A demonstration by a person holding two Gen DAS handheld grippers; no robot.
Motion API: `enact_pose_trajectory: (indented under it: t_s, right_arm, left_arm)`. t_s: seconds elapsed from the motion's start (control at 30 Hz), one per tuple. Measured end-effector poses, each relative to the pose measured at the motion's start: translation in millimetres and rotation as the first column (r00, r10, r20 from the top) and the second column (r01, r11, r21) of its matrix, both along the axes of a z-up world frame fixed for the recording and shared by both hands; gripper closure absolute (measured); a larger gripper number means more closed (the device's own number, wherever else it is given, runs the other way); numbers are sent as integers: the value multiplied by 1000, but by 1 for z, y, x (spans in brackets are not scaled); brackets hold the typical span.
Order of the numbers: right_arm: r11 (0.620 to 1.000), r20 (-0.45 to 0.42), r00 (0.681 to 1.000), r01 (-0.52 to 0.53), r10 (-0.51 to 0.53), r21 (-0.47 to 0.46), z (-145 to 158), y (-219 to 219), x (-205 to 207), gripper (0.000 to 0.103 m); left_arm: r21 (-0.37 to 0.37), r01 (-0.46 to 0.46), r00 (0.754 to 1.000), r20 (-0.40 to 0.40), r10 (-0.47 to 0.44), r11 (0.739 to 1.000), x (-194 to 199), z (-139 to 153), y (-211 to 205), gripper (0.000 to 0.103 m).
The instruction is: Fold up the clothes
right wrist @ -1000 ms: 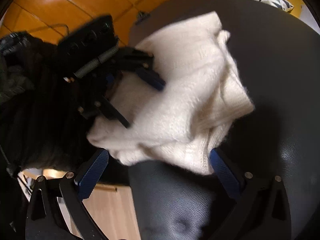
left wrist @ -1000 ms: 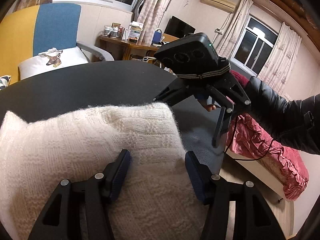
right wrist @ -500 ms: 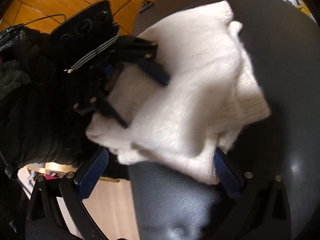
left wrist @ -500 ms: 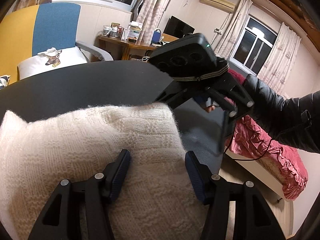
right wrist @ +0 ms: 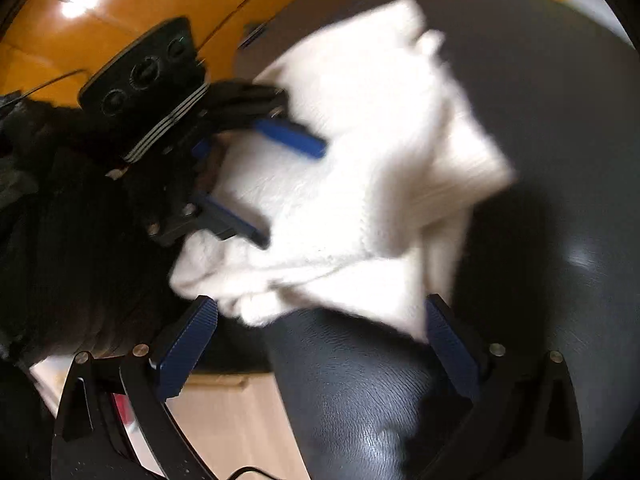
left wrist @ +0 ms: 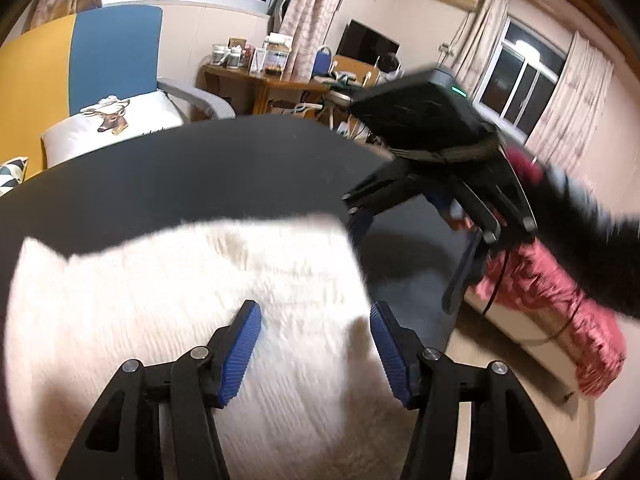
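While white knitted sweater is lain folded on dark round surface, left gripper fingers are spread wide above it. Right gripper fingers also wide, at near edge; nothing is held.

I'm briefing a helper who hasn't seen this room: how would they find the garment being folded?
Start at the black round table in front of the blue-and-yellow wall. On its near side lies a cream knitted sweater, folded into a thick bundle. It is the only pale, fuzzy thing on the dark tabletop, under the open left gripper.
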State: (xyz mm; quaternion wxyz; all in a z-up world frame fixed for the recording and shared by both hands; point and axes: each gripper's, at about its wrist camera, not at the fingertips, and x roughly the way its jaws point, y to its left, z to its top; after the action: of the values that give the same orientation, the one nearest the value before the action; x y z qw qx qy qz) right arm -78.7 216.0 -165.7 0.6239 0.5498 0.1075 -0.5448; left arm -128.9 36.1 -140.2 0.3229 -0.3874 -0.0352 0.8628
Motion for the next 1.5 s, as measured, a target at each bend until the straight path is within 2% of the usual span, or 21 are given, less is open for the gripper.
enact_pose_trajectory:
  t_s: [0.1,0.2,0.27,0.33,0.4,0.43,0.47,0.57,0.63,0.7,0.8,0.9,0.97,1.03,1.1,1.2,1.27,1.33,1.37,1.43,1.5]
  right_arm:
    - [989,-92,987,122,-129,-83,23,10,23,0]
    - [974,-137,971,175,-195,-146,27,-3,64,0]
    - [960,-164,957,207,-239,-189,29,-11,92,0]
    - [943,-189,940,237,-283,-233,31,-20,120,0]
    - [924,-208,921,268,-328,-272,31,-28,146,0]
    - [923,-184,919,301,-347,-239,14,-32,144,0]
    - [919,-166,915,331,-368,-212,-2,-36,142,0]
    - [882,-215,870,383,-444,-275,-18,-27,150,1]
    - [846,-168,852,430,-495,-314,-21,-16,147,1]
    - [844,-193,841,436,-506,-312,-18,-12,148,1]
    - [831,-226,813,461,-536,-313,-2,-2,154,0]
    - [787,-244,772,473,-587,-398,21,14,169,0]
    - [768,-263,747,479,-611,-424,28,10,169,0]
    - [765,-265,739,492,-619,-416,26,-5,179,0]
    - [774,-272,740,501,-615,-388,19,-19,169,0]
    - [805,-276,757,543,-593,-239,-29,-63,165,0]
    - [797,-271,752,542,-601,-265,-44,-69,165,1]
    - [788,-258,746,567,-614,-238,-36,-64,162,0]
    - [778,-271,730,581,-628,-238,-27,-62,162,0]
    - [769,-316,701,581,-640,-267,-5,-61,172,0]
    - [779,-375,683,544,-627,-312,14,-67,185,0]
  left_arm:
    - [46,-25,1000,15,25,999,-21,20,-9,46]
    - [36,33,999,40,-35,999,-47,31,-1,47]
    - [-52,98,994,58,-95,994,-56,27,20,48]
    - [-157,159,984,104,-144,975,-65,15,44,49]
    - [-257,167,976,181,-122,952,-76,-14,61,49]
    - [-297,168,972,210,-107,940,-81,-27,69,48]
    - [-295,148,975,205,-89,944,-85,-32,70,47]
    - [-259,110,974,220,-53,960,-92,-30,67,47]
    - [-228,90,973,226,-37,970,-93,-24,62,47]
    - [-191,66,973,228,-21,979,-94,-17,56,47]
    - [-73,-2,995,101,9,997,-76,22,13,48]
    - [-64,-24,1000,-19,23,998,-40,45,-24,49]
    - [-100,-26,999,-39,22,995,-12,40,-40,49]
    - [-158,-44,999,-24,41,987,9,22,-47,49]
    - [-205,-69,998,-2,70,976,27,1,-48,48]
    - [-257,-124,990,-98,101,959,45,-15,-41,43]
    - [-234,-136,989,-84,119,963,44,-9,-38,42]
    - [-187,-147,988,-70,137,971,47,2,-47,42]
    - [-172,-159,986,-70,149,972,51,7,-52,42]
    - [-177,-210,976,-95,195,962,61,14,-61,42]
    - [-201,-254,966,-101,238,946,59,19,-68,42]
